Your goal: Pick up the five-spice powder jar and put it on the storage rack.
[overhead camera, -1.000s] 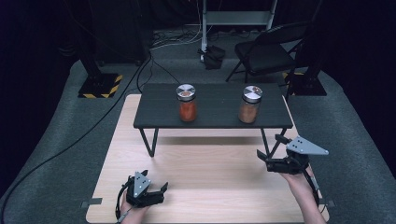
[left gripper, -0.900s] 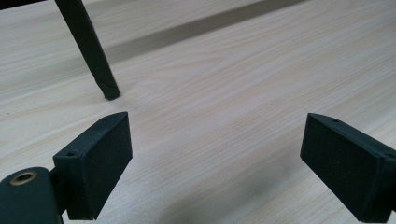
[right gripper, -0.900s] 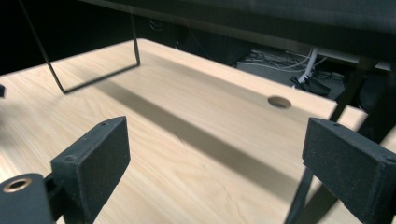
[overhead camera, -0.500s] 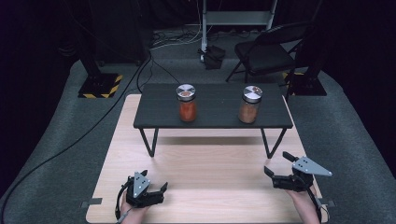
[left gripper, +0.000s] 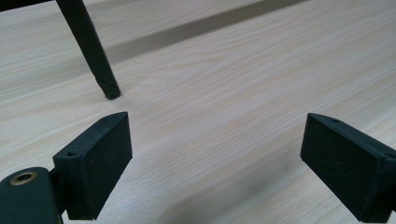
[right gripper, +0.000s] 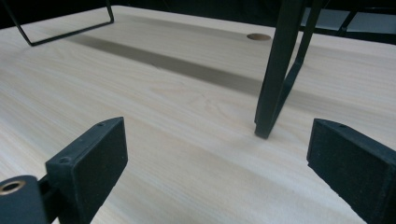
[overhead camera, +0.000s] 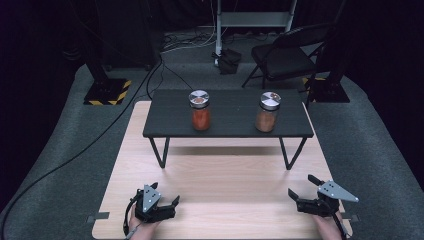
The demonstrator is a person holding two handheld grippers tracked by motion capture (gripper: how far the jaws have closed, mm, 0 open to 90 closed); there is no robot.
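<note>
Two metal-lidded glass jars stand on a low black table point(overhead camera: 230, 127): one with red contents point(overhead camera: 201, 111) to the left, one with brown contents point(overhead camera: 268, 112) to the right. The table stands on a pale wooden board point(overhead camera: 225, 180). My left gripper point(overhead camera: 165, 192) point(left gripper: 217, 126) rests low at the board's near left, open, nothing between its jaws. My right gripper point(overhead camera: 301, 185) point(right gripper: 217, 128) sits low at the near right. Its jaws have just been opening and stand wide with nothing between them. Both grippers are well short of the jars.
Black table legs rise ahead of each gripper point(left gripper: 93, 51) point(right gripper: 275, 70). Beyond the board lie grey carpet, a black chair point(overhead camera: 285, 55), a stand base with yellow-black stripes point(overhead camera: 107, 92) and a cable point(overhead camera: 75, 155) running along the floor at the left.
My right gripper has come down and toward the near edge of the board, from beside the table's right leg. The left gripper and both jars have stayed put.
</note>
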